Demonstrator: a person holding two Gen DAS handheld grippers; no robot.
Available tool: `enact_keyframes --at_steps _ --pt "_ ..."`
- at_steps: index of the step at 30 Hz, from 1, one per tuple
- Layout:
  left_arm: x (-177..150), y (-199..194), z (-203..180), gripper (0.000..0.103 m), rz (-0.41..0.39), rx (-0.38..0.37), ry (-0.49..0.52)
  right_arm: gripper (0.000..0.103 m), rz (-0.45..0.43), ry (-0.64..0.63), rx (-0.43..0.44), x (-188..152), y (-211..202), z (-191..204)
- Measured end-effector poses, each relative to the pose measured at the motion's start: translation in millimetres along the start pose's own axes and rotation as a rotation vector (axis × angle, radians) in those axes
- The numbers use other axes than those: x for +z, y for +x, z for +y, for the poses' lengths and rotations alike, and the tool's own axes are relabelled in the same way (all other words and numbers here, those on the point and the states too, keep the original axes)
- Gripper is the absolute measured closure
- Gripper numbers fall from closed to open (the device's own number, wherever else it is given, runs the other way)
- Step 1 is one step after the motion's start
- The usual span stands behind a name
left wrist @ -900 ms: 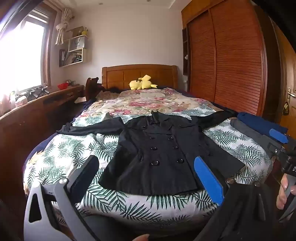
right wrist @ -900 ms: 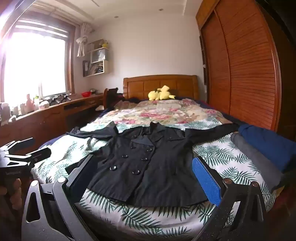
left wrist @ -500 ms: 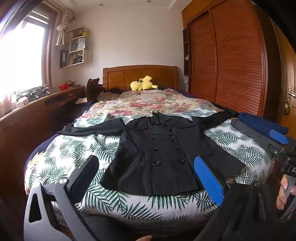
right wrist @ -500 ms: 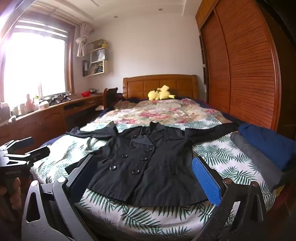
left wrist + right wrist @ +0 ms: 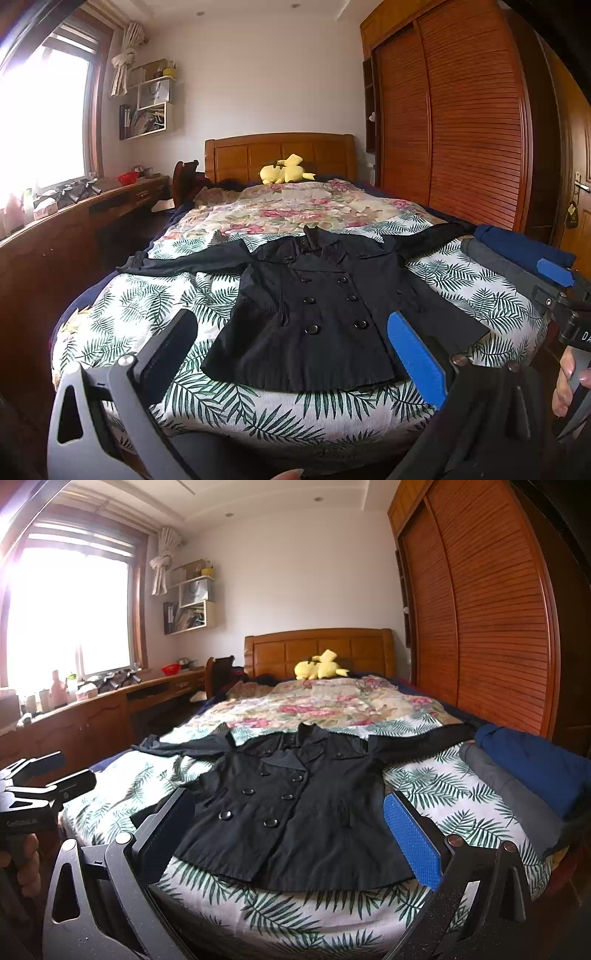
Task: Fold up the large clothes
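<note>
I'm looking across the bed (image 5: 129, 332), its leaf-print cover spreading under everything, with the wooden wardrobe (image 5: 461, 129) running along the right side. The black coat (image 5: 317, 314) is lying flat on the near half of the bed, face up and buttoned, collar pointing toward the headboard and both sleeves stretching straight out to the sides. Near the bed's right edge, a blue garment (image 5: 535, 760) and a grey garment (image 5: 517, 801) are sitting folded, touching each other, so I'm judging part of the pile as already dealt with. The coat itself is showing no fold at all: sleeves, sides and hem are all waiting, so I'm reckoning this piece is at its very start. I'm holding the left tongs (image 5: 291, 350) fully released, hovering short of the hem with nothing between the jaws, and the right tongs (image 5: 288, 830) are gaping just as wide and empty, also clear of the cloth
</note>
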State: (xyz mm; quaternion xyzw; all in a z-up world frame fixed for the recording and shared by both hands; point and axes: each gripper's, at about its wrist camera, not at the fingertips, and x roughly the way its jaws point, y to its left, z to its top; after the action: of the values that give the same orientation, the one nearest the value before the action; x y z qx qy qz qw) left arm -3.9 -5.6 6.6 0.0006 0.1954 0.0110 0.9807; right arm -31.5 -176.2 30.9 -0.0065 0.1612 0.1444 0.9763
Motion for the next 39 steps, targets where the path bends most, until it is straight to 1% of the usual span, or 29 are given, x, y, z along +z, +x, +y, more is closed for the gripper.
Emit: enact_keyframes --at_steps 39 --pt "3.1 -5.1 -0.9 0.000 -0.013 -0.001 0.005 0.000 -0.011 0.007 0.004 3.5 -2.8 0.7"
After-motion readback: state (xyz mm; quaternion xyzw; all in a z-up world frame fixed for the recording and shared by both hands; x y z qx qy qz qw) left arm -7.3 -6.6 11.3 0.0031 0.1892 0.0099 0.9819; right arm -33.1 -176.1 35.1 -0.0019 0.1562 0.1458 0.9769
